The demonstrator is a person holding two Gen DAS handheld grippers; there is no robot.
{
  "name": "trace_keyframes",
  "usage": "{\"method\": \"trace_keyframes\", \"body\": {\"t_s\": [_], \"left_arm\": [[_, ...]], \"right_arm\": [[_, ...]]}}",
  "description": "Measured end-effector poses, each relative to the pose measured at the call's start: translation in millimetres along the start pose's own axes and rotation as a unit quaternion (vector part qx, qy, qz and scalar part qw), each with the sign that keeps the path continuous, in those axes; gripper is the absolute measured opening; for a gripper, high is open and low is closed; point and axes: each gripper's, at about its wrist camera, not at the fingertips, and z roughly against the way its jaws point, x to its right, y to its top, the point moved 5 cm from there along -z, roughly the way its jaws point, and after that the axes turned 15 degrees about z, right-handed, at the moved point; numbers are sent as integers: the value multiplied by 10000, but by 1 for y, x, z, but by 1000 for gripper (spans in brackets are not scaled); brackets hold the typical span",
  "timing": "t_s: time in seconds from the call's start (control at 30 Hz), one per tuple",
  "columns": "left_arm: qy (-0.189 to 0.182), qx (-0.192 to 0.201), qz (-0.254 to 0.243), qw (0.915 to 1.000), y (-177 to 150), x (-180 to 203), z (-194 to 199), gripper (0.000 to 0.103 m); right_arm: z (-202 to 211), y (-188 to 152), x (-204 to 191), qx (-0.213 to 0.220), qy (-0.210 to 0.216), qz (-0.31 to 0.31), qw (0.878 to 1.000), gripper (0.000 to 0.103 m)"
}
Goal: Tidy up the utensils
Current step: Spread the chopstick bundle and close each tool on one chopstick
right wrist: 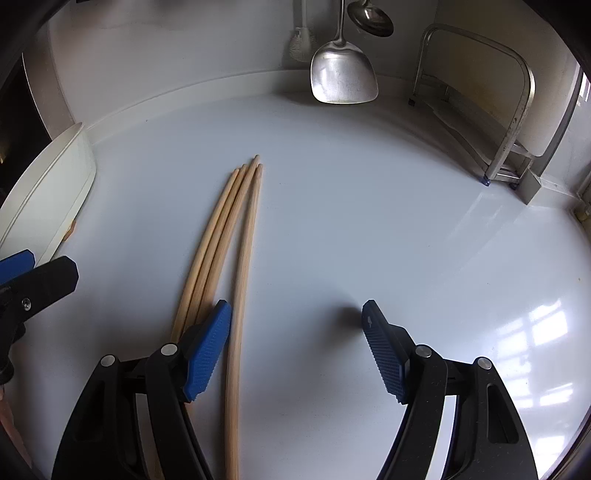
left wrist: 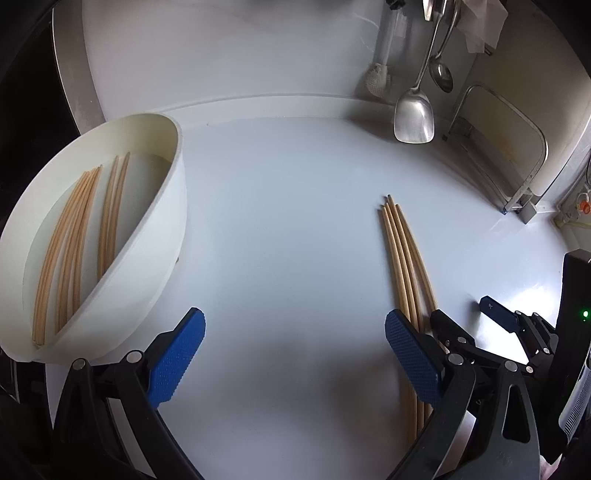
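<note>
Right hand-held gripper (right wrist: 295, 332): standing wide, holding nothing, straddling one bamboo chopstick (right wrist: 245, 254).
Left hand-held gripper (left wrist: 295, 354): hanging wide, empty.
Advice: centring and pinching before carrying toward the white tub (left wrist: 162, 236) at nine o'clock on the desk (right wrist: 369, 221).

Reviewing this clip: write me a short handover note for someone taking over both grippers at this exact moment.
Left gripper: open, empty, over bare countertop between the white tub and the loose chopsticks.
Right gripper: open, low over the loose chopsticks, one stick between its fingers, nothing gripped.
Done: several chopsticks already lie in the white tub.
Left: four or five loose chopsticks on the counter to pick up and put in the tub. Hanging spatula and ladle untouched.
</note>
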Motion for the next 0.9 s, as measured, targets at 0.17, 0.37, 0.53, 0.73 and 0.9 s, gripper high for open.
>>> {"method": "trace_keyframes", "body": {"t_s": [0.17,0.37,0.53,0.73,0.9], "left_arm": [[-100,-193,-50,9998,-9,13,-10,96],[-114,-326,-56,9994,-16,24,-24,96],[-35,-401,-196,9990,-21,32,-36,96],[-19,-490,-239,9985,-23,36,-43,96],[18,-545,-301,9981,-23,36,-43,96]], "right_arm": [[1,-5,13,23,-46,-72,10000,70],[1,-12,32,15,-113,-136,9998,70],[10,-16,38,172,42,-237,9996,70],[22,-22,44,273,79,-313,9991,70],[22,-23,47,278,91,-363,9989,70]]}}
